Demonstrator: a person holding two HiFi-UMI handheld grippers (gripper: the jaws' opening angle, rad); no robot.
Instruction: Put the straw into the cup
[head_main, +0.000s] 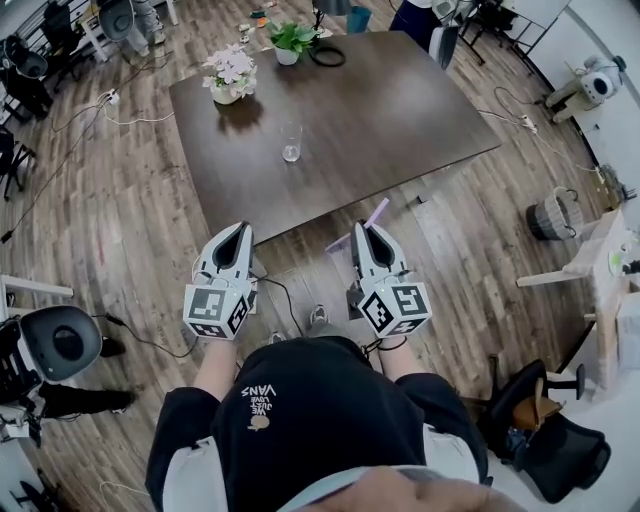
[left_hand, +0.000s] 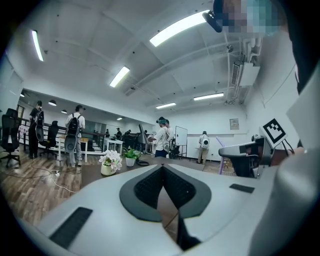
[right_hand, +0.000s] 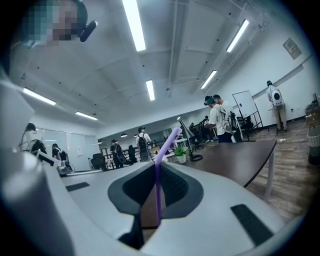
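Observation:
A clear glass cup (head_main: 291, 143) stands upright on the dark wooden table (head_main: 400, 110), toward its near left part. Both grippers are held side by side short of the table's near edge, pointing at it. My right gripper (head_main: 362, 230) is shut on a purple straw (head_main: 377, 212), which sticks out beyond the fingertips, slanting up and to the right. In the right gripper view the straw (right_hand: 159, 175) runs up between the pads, its bent top leaning right. My left gripper (head_main: 243, 230) has its pads meeting at the tips (left_hand: 161, 168) with nothing between them.
A white pot of pale flowers (head_main: 228, 75), a green plant (head_main: 290, 40) and a black cable ring (head_main: 326, 55) stand at the table's far side. Office chairs (head_main: 60, 340) (head_main: 545, 435) flank me. Cables lie on the wood floor. Several people stand far off.

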